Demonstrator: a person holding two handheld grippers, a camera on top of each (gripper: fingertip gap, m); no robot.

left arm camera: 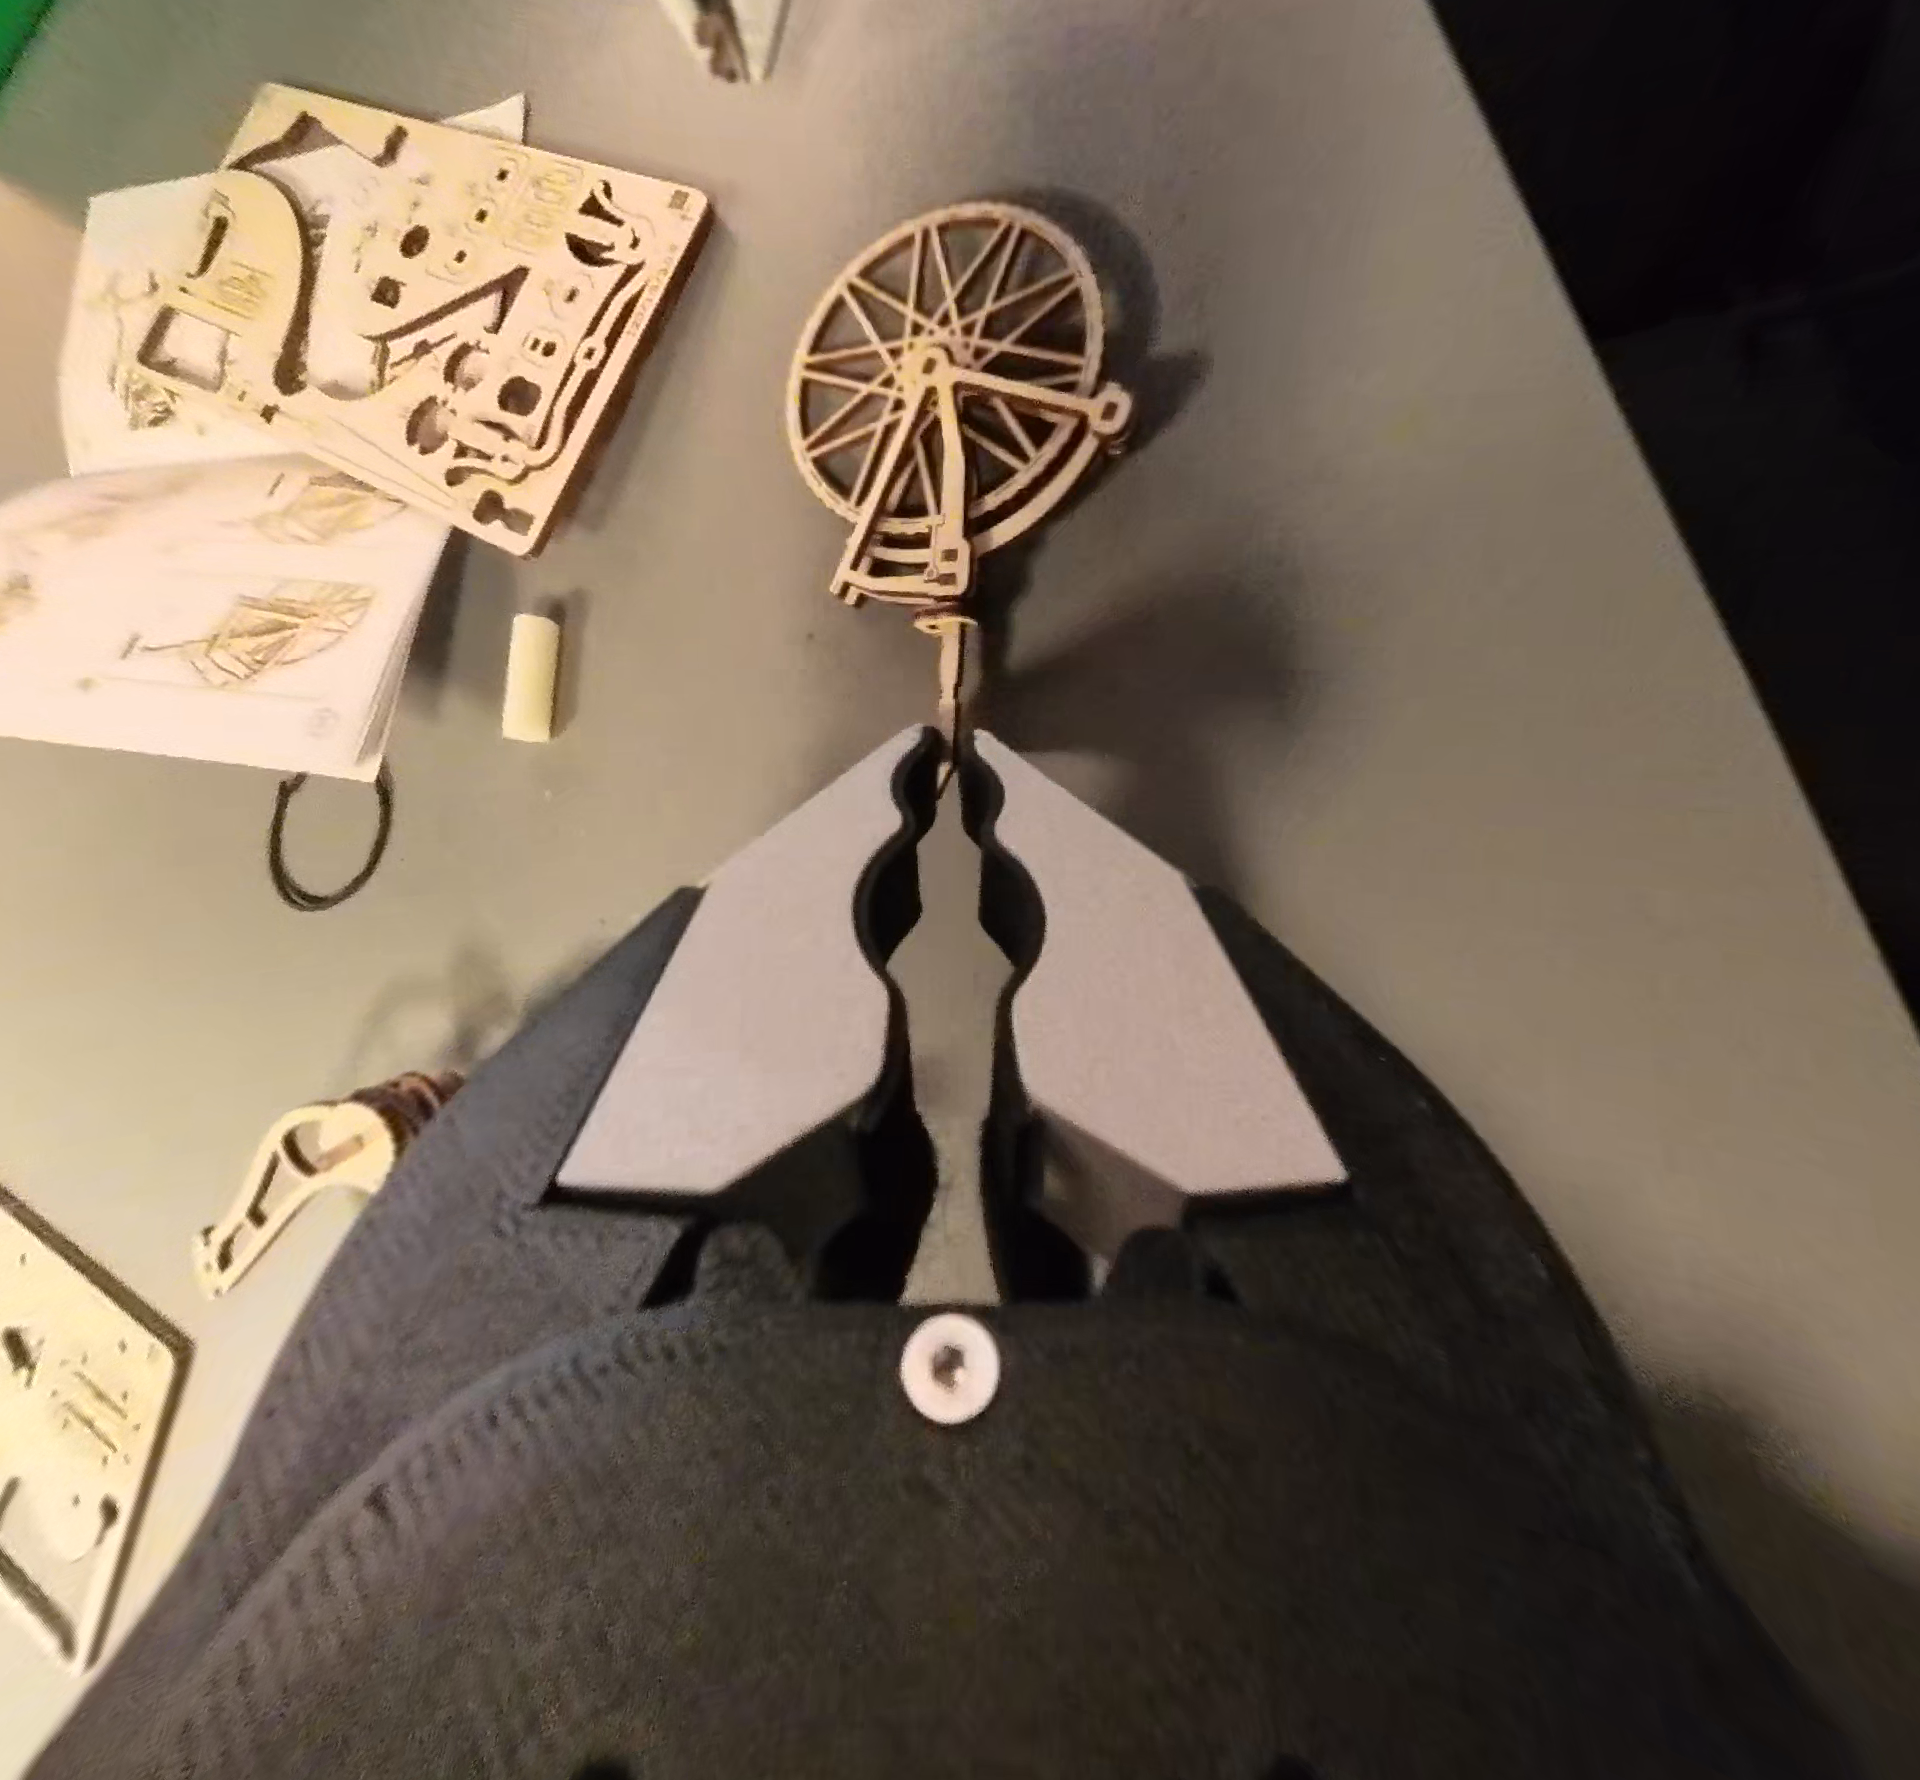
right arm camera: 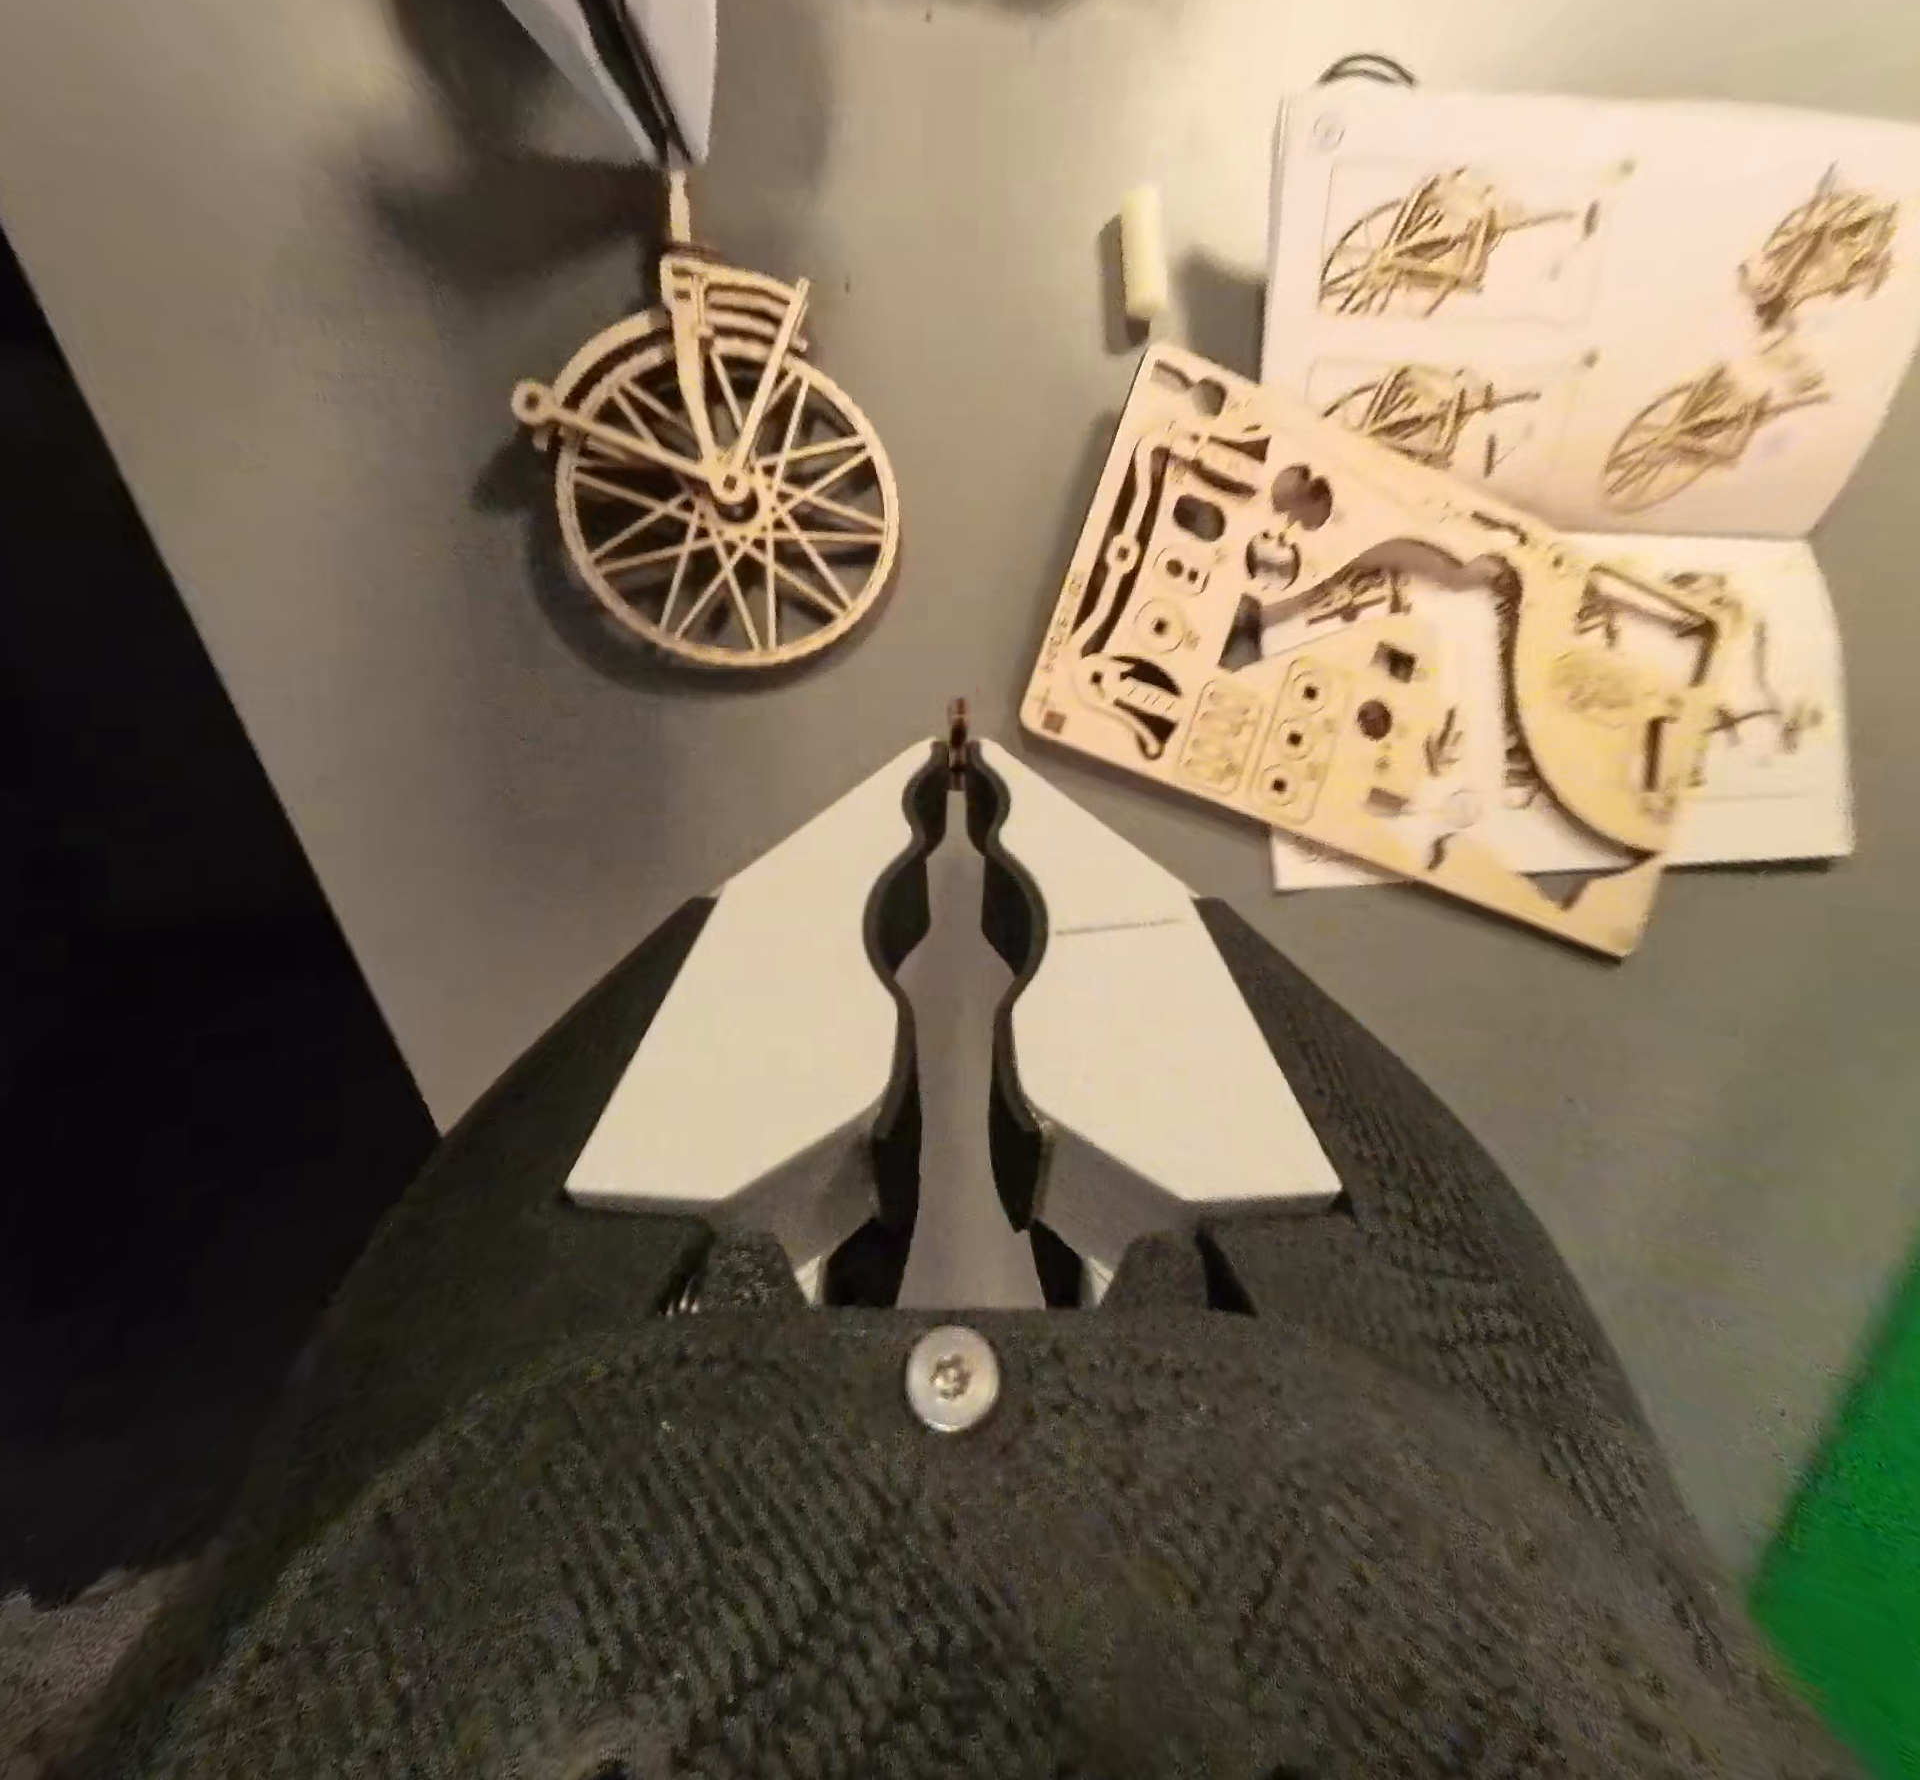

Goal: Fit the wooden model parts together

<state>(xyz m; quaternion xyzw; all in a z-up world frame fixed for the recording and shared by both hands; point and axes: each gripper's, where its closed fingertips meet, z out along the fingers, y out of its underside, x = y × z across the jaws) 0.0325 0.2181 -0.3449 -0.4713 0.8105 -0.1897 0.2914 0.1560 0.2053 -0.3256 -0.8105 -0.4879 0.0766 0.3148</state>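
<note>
A: Looks light and brittle, that wheel assembly point(left arm camera: 951, 400). Thin laser-cut ply, pale, with fine crossing spokes inside a round rim, a fork running to the hub and a curved slatted guard over one side. Lying flat on the grey bench point(left arm camera: 1351, 691), near its edge.

B: Stiff along the grain, probably, but easy to snap across those spokes. Best taken by the stem point(left arm camera: 948, 681) or the fork, never by the spokes or rim.

A: Already so. Left claw point(left arm camera: 948, 743) pressed together on the narrow stem sticking out of the fork end, pinching only its tip.

B: Not much purchase there; likely to twist if pushed sideways. And the right claw point(right arm camera: 958, 756)?

A: Nearly closed too, nipping a tiny dark-edged wooden piece point(right arm camera: 958, 728) at the very tips, hovering short of the wheel. Too small to tell its shape.

B: Slippery risk with something that small. Gentle, straight push into its slot, then.

A: Off to the side: punched-out part sheet point(right arm camera: 1340, 650) over an open instruction booklet point(right arm camera: 1558, 276), a small pale stick point(right arm camera: 1141, 260), a loose curved frame piece point(left arm camera: 296, 1180).
</note>
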